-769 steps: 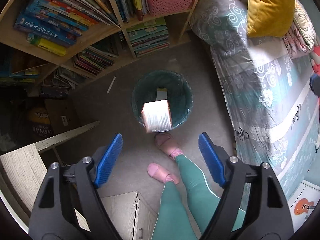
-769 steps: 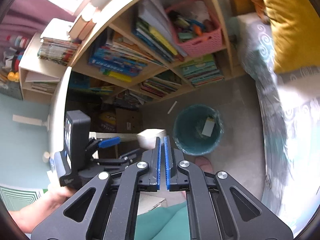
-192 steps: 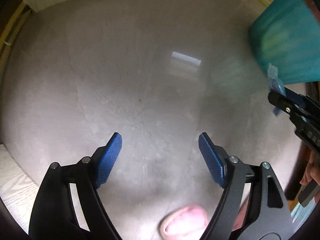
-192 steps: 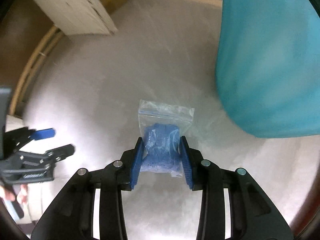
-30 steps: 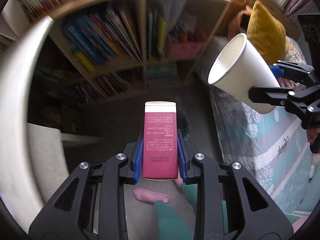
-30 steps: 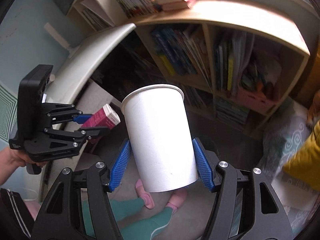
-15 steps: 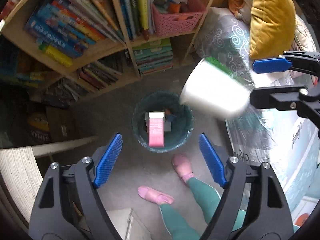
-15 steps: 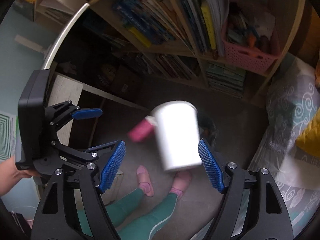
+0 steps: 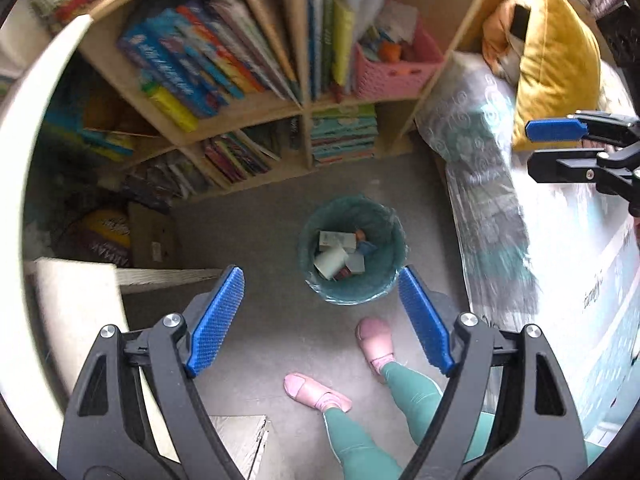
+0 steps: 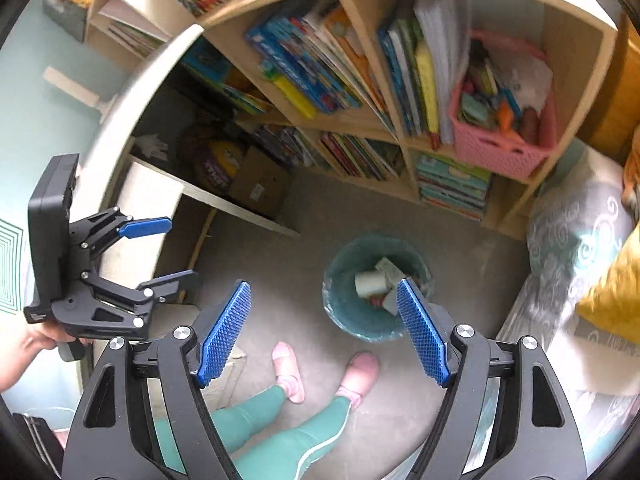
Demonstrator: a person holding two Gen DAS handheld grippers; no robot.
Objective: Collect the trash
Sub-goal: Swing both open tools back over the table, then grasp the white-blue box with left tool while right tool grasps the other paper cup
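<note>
Both grippers, left and right, gape empty above the seemingly half-filled bin.

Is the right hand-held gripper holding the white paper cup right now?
No, the right hand-held gripper is open and empty, and the white paper cup lies inside the teal trash bin on the floor.

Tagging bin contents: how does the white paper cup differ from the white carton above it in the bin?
The paper cup is round, plain and lies tipped on its side; the carton is boxy, flat-faced and faintly printed. The cup lies nearer the camera. Both are pale and rest inside the teal trash bin.
</note>
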